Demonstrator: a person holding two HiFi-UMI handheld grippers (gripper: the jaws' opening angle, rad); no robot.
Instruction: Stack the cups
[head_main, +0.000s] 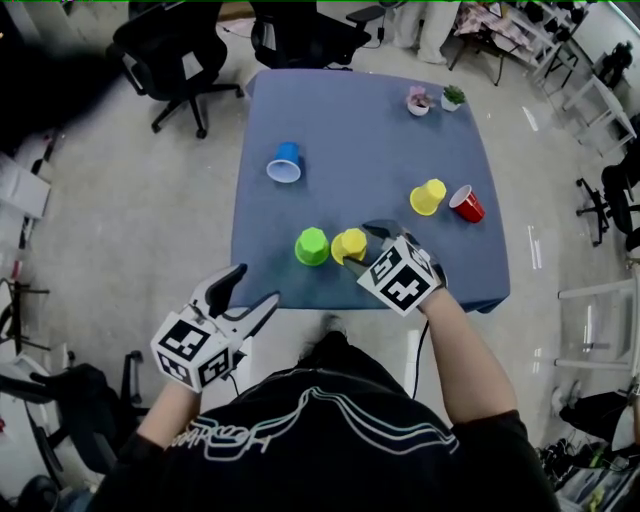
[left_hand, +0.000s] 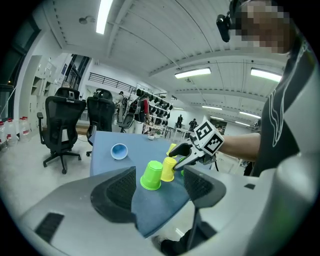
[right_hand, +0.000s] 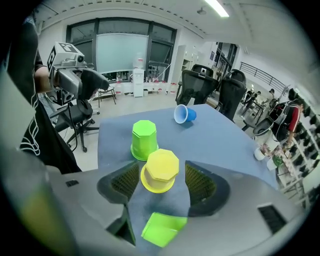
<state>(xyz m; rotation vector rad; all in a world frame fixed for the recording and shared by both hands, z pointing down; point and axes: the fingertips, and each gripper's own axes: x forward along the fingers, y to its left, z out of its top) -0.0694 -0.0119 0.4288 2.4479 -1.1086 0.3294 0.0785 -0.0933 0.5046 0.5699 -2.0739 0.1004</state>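
Note:
An upturned yellow cup (head_main: 349, 244) (right_hand: 160, 170) stands on the blue table (head_main: 360, 140) near its front edge, between the jaws of my right gripper (head_main: 360, 247) (right_hand: 161, 173). The jaws are open, with a gap on each side of the cup. An upturned green cup (head_main: 312, 246) (right_hand: 144, 139) stands right beside it on the left. Another green cup (right_hand: 162, 227) lies under the right gripper. A blue cup (head_main: 285, 163) lies on its side far left; a second yellow cup (head_main: 428, 196) and a red cup (head_main: 466, 204) lie at the right. My left gripper (head_main: 258, 283) (left_hand: 160, 173) hangs open and empty off the table's front left.
Two small potted plants (head_main: 418, 101) (head_main: 453, 96) stand at the table's far right. Black office chairs (head_main: 175, 55) (head_main: 305, 35) stand behind the table. The table's front edge (head_main: 300, 305) runs just below the right gripper.

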